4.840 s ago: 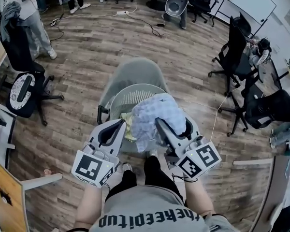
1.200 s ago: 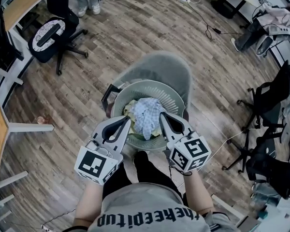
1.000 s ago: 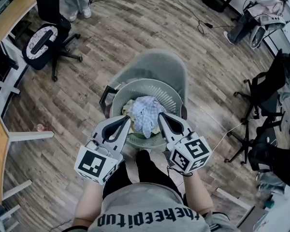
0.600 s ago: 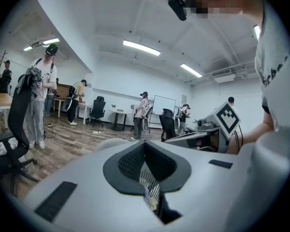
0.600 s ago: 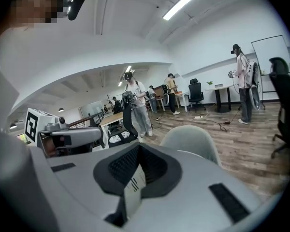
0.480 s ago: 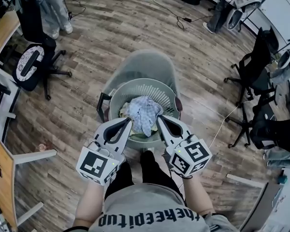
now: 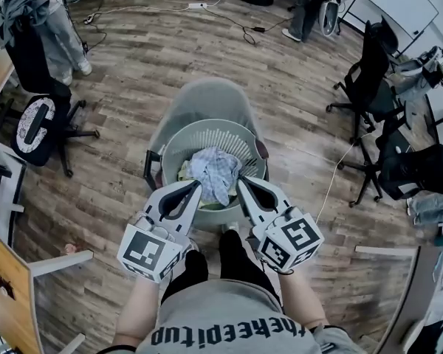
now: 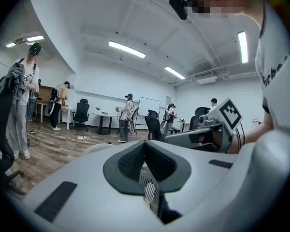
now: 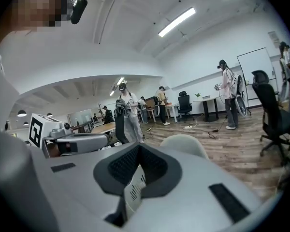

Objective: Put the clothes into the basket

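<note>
The clothes [image 7: 214, 172] lie heaped inside the basket [image 7: 207, 127], while the left gripper [image 7: 196, 185] and right gripper [image 7: 240, 181] hover equally near its near rim, jaws closed on nothing.

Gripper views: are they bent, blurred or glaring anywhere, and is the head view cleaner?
Left gripper view: strong fisheye bending, black corners, the near jaws soft, the ceiling light strips bright without hiding anything. Right gripper view: the same bending and dark rim. Head view: even light, the basket sharp, the floor boards curving toward the edges.
</note>
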